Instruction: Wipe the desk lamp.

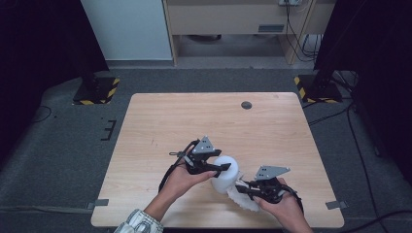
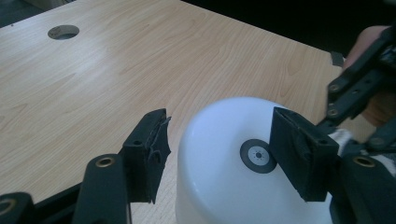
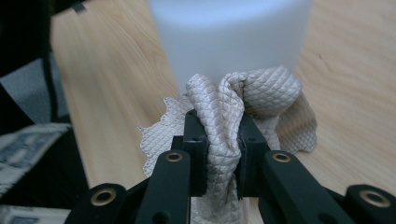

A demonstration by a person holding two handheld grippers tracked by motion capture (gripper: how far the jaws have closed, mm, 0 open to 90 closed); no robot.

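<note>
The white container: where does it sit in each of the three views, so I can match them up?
High view: the white container lies low and centre on the table, between the two tongs.
Left gripper view: bottom centre, between the open jaws, with a small dark disc on its upturned face.
Right gripper view: top centre, blurred, just beyond the gripped cloth.
Shared landmark: the pale wooden tabletop.

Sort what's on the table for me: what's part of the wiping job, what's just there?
In the job:
white container, upside down, between the open jaws of the left gripper
cloth, pinched in the right gripper, against the container

Just there:
hole in the table
tape tabs at its edge
</note>
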